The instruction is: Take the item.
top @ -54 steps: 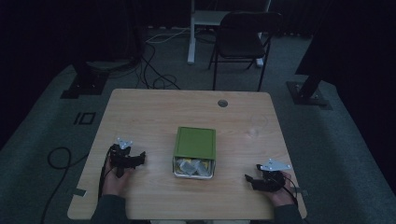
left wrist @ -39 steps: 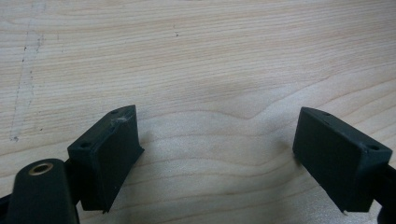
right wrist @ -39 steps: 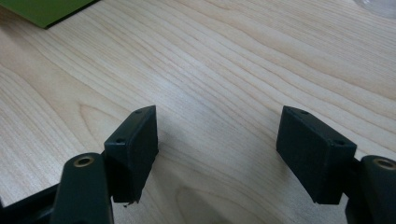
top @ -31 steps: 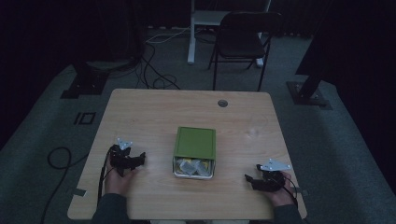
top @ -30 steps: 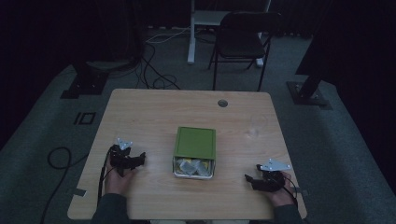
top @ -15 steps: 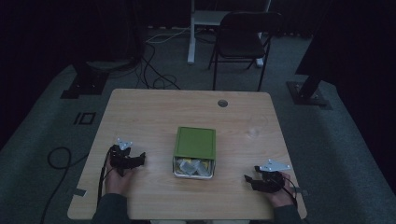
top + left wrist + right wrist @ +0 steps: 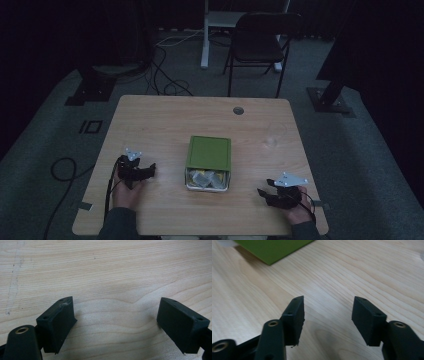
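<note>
A green box sits at the centre of the wooden counter, its lid slid toward twelve o'clock so the end at six o'clock stands uncovered, with pale, crumpled contents showing inside; what they are cannot be told in the dim light.

The left hand-held gripper rests at about nine o'clock from the box, near the counter's front-left part, well apart from the box, and points toward three o'clock, at the box. In the left gripper view its jaws stand wide apart, released, with only bare wood grain between them.

The right hand-held gripper lies at about four o'clock from the box, close to the counter's front edge, pointing toward nine o'clock. Its jaws have just been closing, yet in the right gripper view a clear gap remains and nothing is between them; they are released, not grasping anything. In that view a corner of the green box shows at eleven o'clock, well apart from the pads.

Beyond the counter, at twelve o'clock, a dark chair stands on the floor, and cables trail at eleven o'clock
</note>
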Tool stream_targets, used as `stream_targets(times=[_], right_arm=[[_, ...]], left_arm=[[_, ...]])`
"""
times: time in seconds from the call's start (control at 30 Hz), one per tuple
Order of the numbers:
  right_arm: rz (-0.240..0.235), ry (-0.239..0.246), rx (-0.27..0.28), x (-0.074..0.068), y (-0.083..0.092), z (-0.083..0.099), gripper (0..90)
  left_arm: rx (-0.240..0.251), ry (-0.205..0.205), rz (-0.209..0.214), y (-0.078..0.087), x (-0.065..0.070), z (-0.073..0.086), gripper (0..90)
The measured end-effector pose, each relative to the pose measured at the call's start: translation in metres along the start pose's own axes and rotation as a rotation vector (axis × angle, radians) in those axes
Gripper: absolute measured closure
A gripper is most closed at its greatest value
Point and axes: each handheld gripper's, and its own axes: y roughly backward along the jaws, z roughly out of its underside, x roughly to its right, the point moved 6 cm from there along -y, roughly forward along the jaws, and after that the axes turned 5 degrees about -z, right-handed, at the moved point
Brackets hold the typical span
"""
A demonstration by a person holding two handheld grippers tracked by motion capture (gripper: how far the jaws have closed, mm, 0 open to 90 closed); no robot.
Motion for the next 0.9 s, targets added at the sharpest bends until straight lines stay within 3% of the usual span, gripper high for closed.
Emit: stream_targets(times=[0.2,0.9], right_arm=[[-0.018,0.03,0.017,-0.01,0.003,-0.007,52.0],[-0.063,0.069,0.087,-0.032,0.01,-0.028,57.0]], left_arm=[[0.0,0.0,0.0,0.0,0.0,0.0,15.5],[0.0,0.0,0.0,0.0,0.0,0.0,15.5]])
